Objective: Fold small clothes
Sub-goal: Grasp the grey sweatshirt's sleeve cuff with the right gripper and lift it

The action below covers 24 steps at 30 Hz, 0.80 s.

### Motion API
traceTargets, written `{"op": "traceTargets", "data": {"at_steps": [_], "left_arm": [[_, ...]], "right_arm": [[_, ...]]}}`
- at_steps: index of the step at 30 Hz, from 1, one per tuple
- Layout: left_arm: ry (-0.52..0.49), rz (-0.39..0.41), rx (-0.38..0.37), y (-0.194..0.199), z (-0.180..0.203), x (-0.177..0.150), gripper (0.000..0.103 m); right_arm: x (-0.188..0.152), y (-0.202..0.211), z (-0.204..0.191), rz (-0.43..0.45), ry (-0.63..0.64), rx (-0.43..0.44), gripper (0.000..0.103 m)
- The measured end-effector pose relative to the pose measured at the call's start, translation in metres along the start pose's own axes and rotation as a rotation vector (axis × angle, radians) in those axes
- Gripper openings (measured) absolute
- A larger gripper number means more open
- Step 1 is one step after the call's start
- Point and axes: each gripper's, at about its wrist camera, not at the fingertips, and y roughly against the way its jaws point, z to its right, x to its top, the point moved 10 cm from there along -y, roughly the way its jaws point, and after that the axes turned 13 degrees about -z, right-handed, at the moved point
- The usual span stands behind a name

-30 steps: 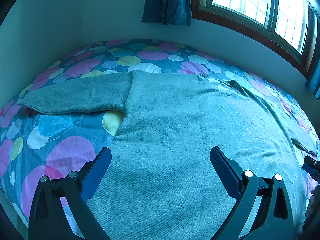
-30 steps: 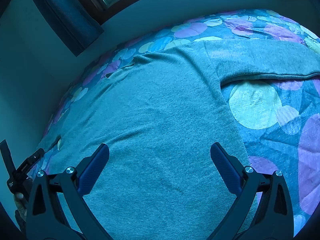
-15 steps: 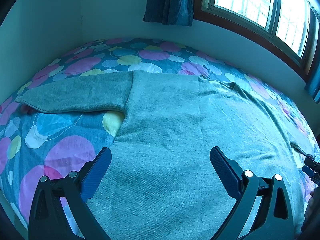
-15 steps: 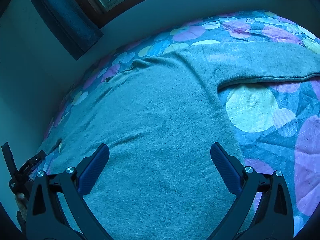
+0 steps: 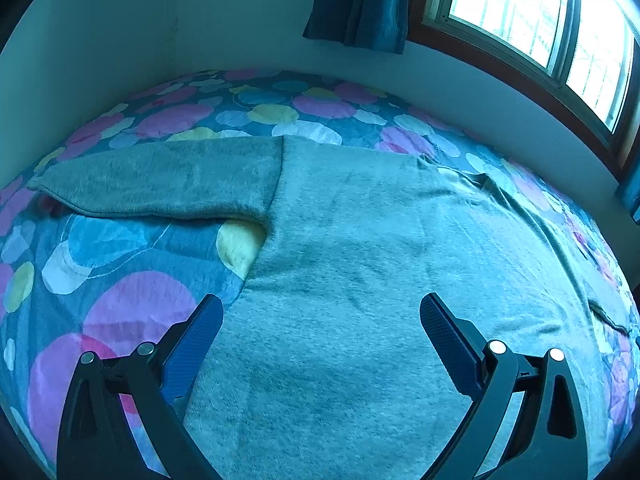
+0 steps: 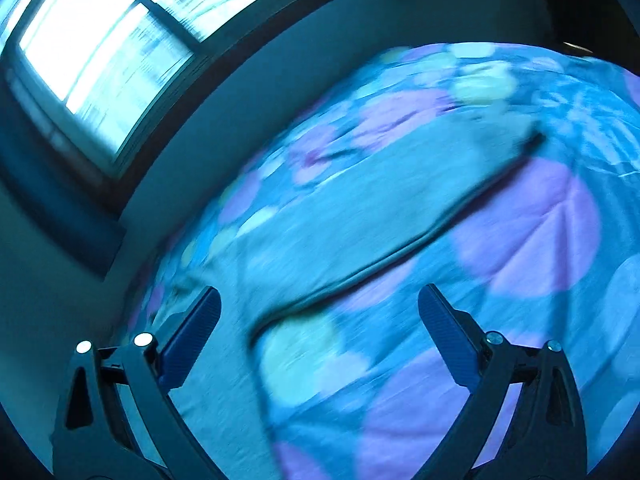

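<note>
A grey sweater (image 5: 380,264) lies flat on a bed, its left sleeve (image 5: 160,180) stretched out to the left. My left gripper (image 5: 320,312) hangs open above the sweater's lower body, nothing between its fingers. The right wrist view is blurred by motion. There the sweater's other sleeve (image 6: 360,224) runs diagonally across the bed. My right gripper (image 6: 318,304) stands wide above the sleeve's armpit end; its jaws are closing, with nothing pressed between them.
The bed cover (image 5: 120,304) has pink, blue and yellow circles. A wall (image 5: 100,40) closes off the far side and left. A window (image 5: 540,20) with a dark curtain (image 5: 360,0) sits above the bed's far right.
My right gripper has swung fast to the right and rolled, from over the sweater's body to over its right sleeve. My left gripper has shifted slightly. The right gripper no longer shows in the left view.
</note>
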Motion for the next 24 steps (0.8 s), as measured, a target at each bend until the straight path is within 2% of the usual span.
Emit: {"op": "traceTargets", "data": {"at_steps": [2,5,8,14,19,21,22,23,24], "left_arm": [[0.003,0.004,0.002,-0.003,-0.002,0.001,0.098],[0.007,0.002,0.007,-0.010,-0.003,0.001,0.098],[0.014,-0.011,0.025,-0.019,-0.008,0.000,0.098],[0.044,-0.046,0.044,-0.033,-0.017,-0.003,0.098],[0.053,-0.047,0.058,-0.037,-0.023,-0.005,0.098],[0.065,-0.051,0.052,-0.039,-0.025,-0.005,0.098],[0.073,-0.056,0.046,-0.041,-0.027,-0.004,0.098],[0.079,-0.062,0.039,-0.042,-0.028,-0.004,0.098],[0.085,-0.066,0.036,-0.043,-0.029,-0.005,0.098]], "right_arm": [[0.027,0.002,0.043,0.024,-0.099,-0.015,0.069],[0.055,0.000,0.091,0.046,-0.235,0.000,0.068],[0.074,-0.007,0.119,0.057,-0.299,-0.009,0.068],[0.096,-0.026,0.154,0.055,-0.388,-0.009,0.068],[0.119,-0.034,0.166,0.103,-0.415,0.009,0.066],[0.126,-0.043,0.166,0.089,-0.394,-0.015,0.059],[0.127,-0.046,0.165,0.083,-0.383,-0.030,0.049],[0.128,-0.050,0.166,0.070,-0.372,-0.045,0.032],[0.127,-0.054,0.167,0.057,-0.371,-0.045,0.023]]}}
